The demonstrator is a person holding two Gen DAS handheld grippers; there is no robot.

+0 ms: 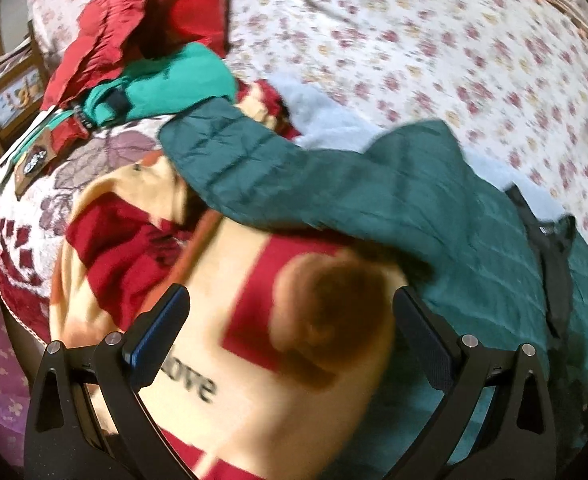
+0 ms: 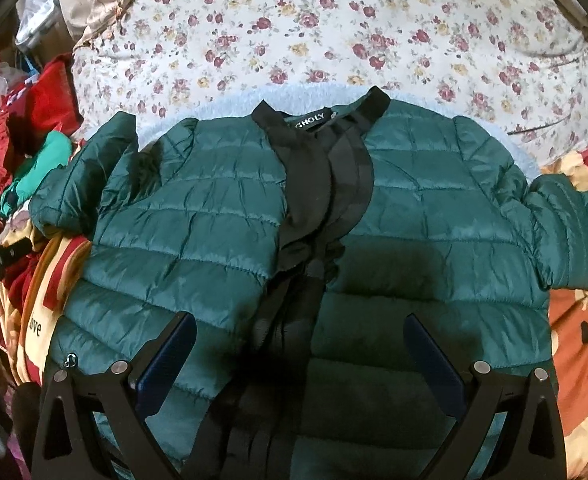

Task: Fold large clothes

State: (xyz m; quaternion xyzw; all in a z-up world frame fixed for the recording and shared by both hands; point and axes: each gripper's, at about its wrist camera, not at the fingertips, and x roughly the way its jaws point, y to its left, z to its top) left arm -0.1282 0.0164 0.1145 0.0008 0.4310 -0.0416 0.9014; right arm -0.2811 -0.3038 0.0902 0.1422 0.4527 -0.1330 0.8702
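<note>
A dark green quilted jacket (image 2: 198, 216) with black placket and collar (image 2: 317, 160) lies front-up and flat on the bed, collar away from me. Its sleeves stretch out to both sides; the left sleeve (image 1: 254, 168) reaches over a cream and red blanket. My right gripper (image 2: 299, 344) hovers open over the jacket's lower front, with nothing between its fingers. My left gripper (image 1: 292, 316) is open above the blanket (image 1: 294, 320), just left of the jacket's side, and holds nothing. The left wrist view is blurred.
A floral bedsheet (image 2: 333, 32) covers the bed beyond the jacket. A pale blue fleece (image 1: 317, 108) lies under the jacket. Red garments (image 1: 134, 28) and a teal garment (image 1: 182, 76) are heaped at the left. A patterned quilt (image 1: 106, 152) hangs over the bed's left edge.
</note>
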